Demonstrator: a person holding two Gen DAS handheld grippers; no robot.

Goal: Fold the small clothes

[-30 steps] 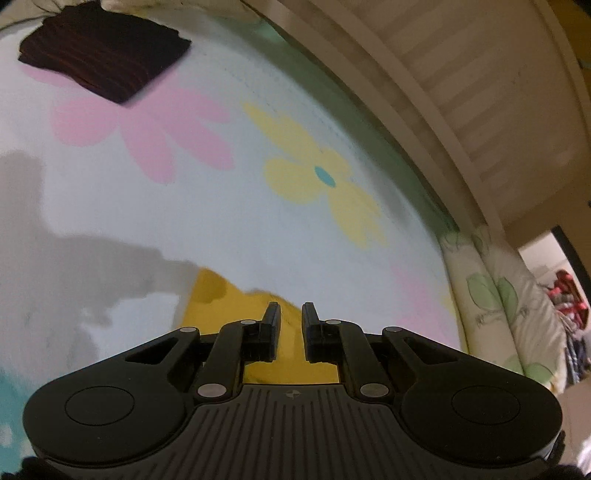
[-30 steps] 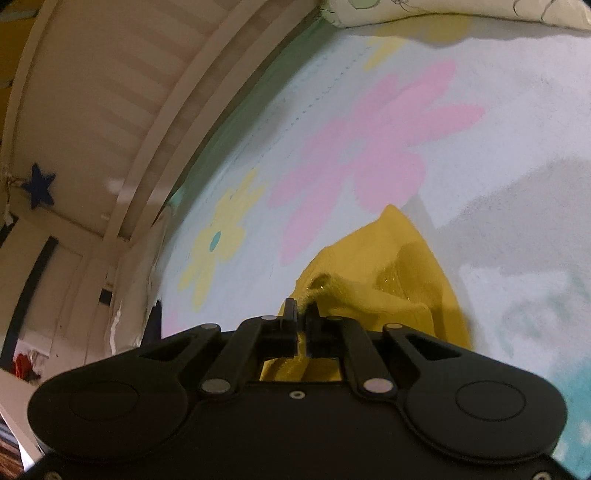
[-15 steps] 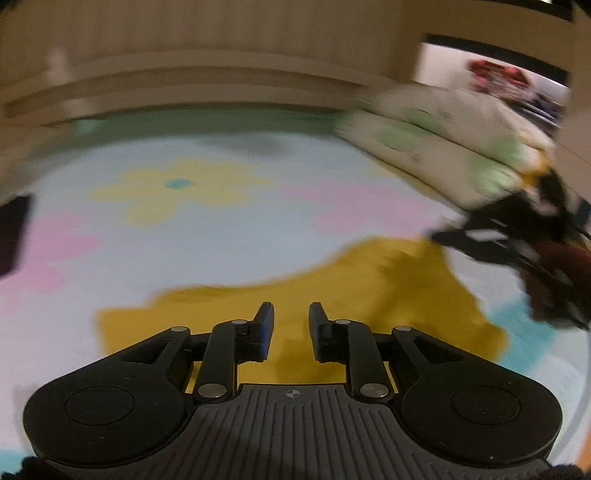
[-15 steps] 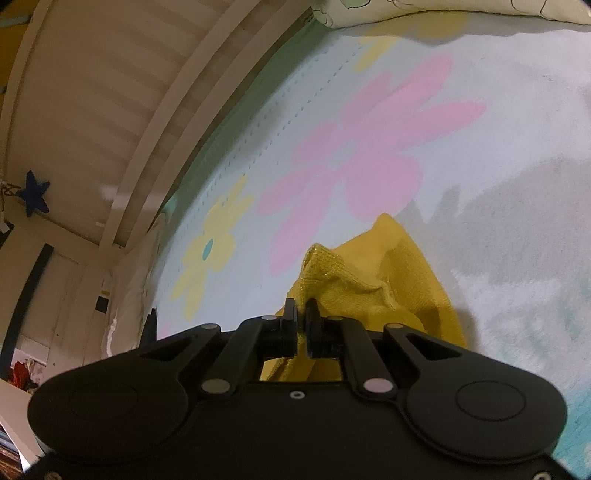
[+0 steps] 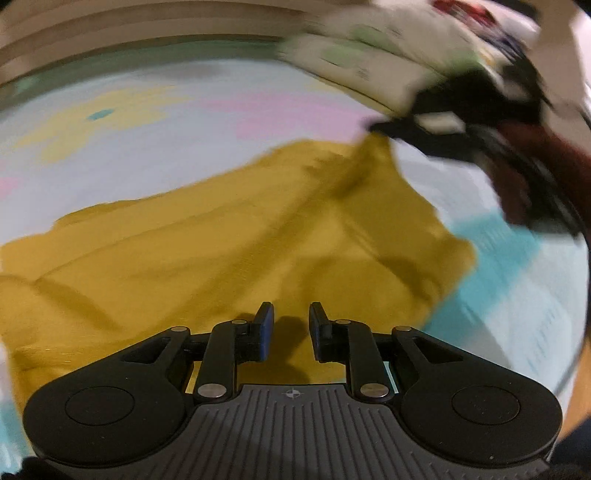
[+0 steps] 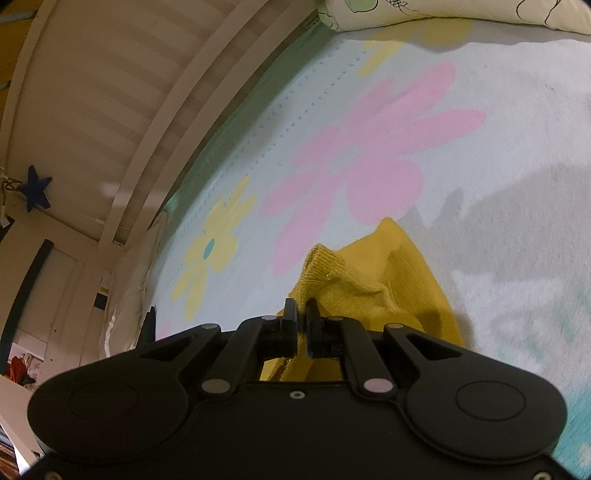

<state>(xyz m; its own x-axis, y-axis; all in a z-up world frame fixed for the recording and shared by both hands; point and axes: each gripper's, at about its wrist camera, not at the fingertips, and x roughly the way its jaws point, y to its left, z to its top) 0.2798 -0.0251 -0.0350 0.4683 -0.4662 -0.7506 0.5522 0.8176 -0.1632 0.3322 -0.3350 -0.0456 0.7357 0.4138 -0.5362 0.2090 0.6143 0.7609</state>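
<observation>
A mustard-yellow knit garment lies spread and creased on a flower-print bedspread. My left gripper hovers over the garment's near part, its jaws a small gap apart with nothing between them. The picture is blurred by motion. My right gripper is shut on a ribbed edge of the garment and holds that edge raised off the bedspread. In the left wrist view the right gripper shows as a black blur at the garment's far corner, with a dark red sleeve behind it.
A leaf-print pillow lies at the far edge of the bed, also blurred in the left wrist view as the pillow. A white slatted bed rail runs along the side. A blue star hangs beyond it.
The left gripper rolled and swung away from the bare bedspread and the dark folded cloth to over the yellow garment, and its jaws parted slightly. The right gripper kept its grip and stayed put.
</observation>
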